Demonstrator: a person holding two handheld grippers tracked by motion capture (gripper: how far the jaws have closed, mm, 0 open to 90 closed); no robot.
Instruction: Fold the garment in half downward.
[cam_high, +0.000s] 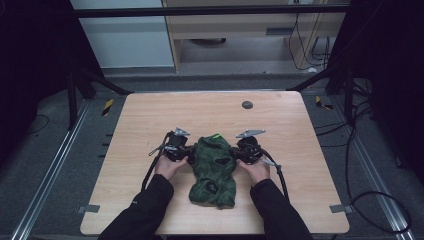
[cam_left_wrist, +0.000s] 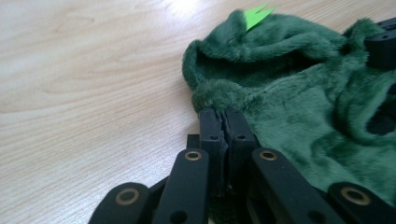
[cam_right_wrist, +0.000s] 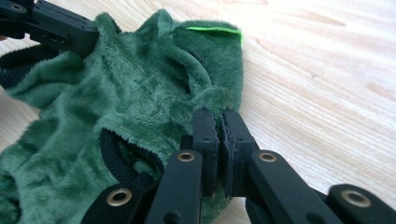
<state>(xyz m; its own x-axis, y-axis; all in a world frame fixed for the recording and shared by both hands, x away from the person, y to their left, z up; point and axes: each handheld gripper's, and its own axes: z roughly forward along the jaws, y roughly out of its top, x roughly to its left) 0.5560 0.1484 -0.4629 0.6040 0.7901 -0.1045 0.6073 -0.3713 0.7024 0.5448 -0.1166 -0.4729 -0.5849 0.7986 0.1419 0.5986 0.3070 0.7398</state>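
That fuzzy green plush garment (cam_high: 214, 170) sitting mid-table toward the near edge looks light and floppy, so edge pinches make sense: left gripper (cam_left_wrist: 226, 122) and right gripper (cam_right_wrist: 219, 122) are each clamped on its left and right hems.

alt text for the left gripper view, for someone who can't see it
The left tongs, black and seen from close behind, are shut on the fuzzy edge of a dark green plush garment lying on a light wooden table. A bright green tag sticks up from the fabric's far edge, and part of the other black tongs shows at the right border.
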